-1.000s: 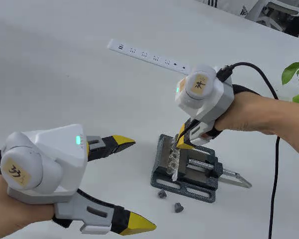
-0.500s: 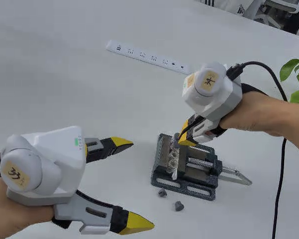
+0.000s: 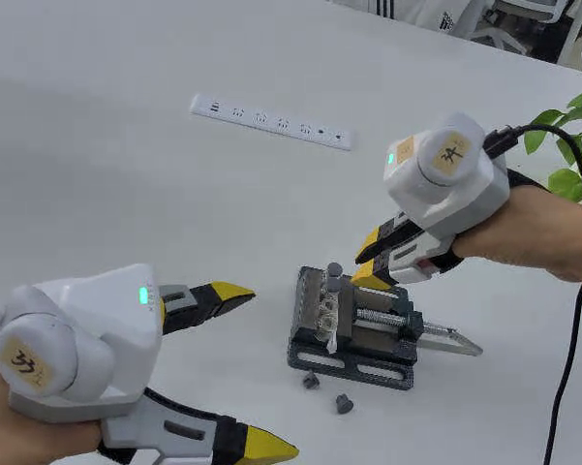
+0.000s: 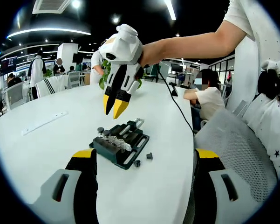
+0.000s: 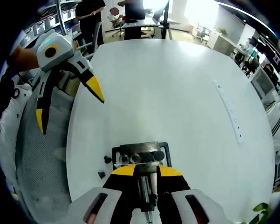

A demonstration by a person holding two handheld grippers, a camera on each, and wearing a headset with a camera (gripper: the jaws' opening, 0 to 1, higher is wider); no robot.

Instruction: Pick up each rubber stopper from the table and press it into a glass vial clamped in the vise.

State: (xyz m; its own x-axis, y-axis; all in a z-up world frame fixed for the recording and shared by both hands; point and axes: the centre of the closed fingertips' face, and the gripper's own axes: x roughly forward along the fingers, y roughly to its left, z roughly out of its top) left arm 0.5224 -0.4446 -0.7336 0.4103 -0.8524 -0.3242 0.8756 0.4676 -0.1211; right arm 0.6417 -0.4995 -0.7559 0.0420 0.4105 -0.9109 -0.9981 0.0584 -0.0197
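Already one stopper (image 3: 334,271) seated, two loose

Nearest, at the lower left of the head view, the left tool (image 3: 273,370) hangs over the white surface (image 3: 126,194), jaws spread wide with nothing between them. Just beyond, two grey stoppers (image 3: 311,381) lie on the surface, near each other and just beside the near edge of the vise (image 3: 368,341). That dark vise stands on the surface with a row of clear vials (image 3: 327,312) clamped upright in it. The vial at the far end of the row carries the seated stopper in its mouth; how deep it sits cannot be told. Just above and to the right of it hovers the right tool (image 3: 358,271), tips pointing down toward the vise, jaws narrowly parted, holding nothing and clear of the stopper. A black cable (image 3: 566,368) runs from it. Farther off, a white strip (image 3: 271,121) lies flat on the surface, and a plant (image 3: 571,136) shows at the right edge.
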